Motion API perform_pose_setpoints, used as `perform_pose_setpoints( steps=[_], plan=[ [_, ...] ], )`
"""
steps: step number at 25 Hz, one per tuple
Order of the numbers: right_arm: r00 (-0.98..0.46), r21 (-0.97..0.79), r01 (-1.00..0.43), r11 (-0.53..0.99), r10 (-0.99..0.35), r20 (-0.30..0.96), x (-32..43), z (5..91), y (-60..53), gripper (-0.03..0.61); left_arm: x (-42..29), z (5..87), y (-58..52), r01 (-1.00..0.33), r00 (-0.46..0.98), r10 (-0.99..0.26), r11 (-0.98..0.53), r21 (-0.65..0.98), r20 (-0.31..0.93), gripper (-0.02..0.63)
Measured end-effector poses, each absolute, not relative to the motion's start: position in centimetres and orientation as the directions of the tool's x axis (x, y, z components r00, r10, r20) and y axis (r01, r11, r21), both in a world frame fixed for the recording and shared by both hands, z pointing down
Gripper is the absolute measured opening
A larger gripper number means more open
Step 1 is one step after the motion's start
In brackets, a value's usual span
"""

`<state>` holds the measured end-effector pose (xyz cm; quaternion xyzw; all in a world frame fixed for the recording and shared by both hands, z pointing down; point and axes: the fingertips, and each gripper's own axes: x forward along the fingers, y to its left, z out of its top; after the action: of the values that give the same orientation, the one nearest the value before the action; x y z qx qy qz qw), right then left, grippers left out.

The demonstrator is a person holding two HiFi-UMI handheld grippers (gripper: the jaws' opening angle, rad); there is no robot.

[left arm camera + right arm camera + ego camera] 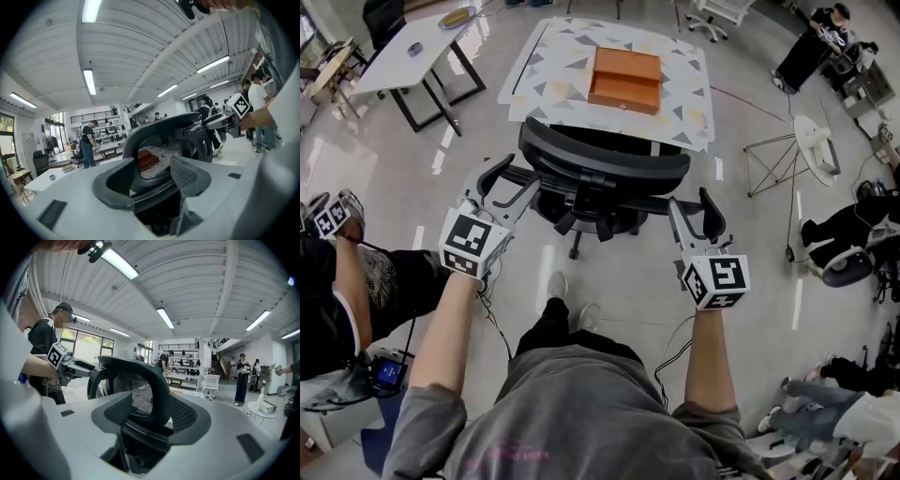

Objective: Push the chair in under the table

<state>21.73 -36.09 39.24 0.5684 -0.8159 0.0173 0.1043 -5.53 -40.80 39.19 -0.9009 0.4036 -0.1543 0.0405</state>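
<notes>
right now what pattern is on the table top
The table top is white with grey and tan triangles; clearest in head view.

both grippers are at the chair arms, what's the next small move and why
Probably a short, even push straight forward with both. The left gripper holds the left armrest, the right gripper the right armrest, and the chair squarely faces the table, backrest close to its near edge; uneven pushing could swivel it.
</notes>
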Motion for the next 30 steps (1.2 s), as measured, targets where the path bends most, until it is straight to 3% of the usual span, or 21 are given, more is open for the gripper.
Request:
perform_pose_setpoints(
  steps=[30],
  plan=[
    [-0.413, 0.041, -0.906, 0.422, -0.900, 0.137, 19.7, 36.0, -30.4, 0.236, -1.7, 34.6, -32.7, -0.727, 0.643, -0.750, -0.662, -0.184, 0.156, 0.201]
  ],
)
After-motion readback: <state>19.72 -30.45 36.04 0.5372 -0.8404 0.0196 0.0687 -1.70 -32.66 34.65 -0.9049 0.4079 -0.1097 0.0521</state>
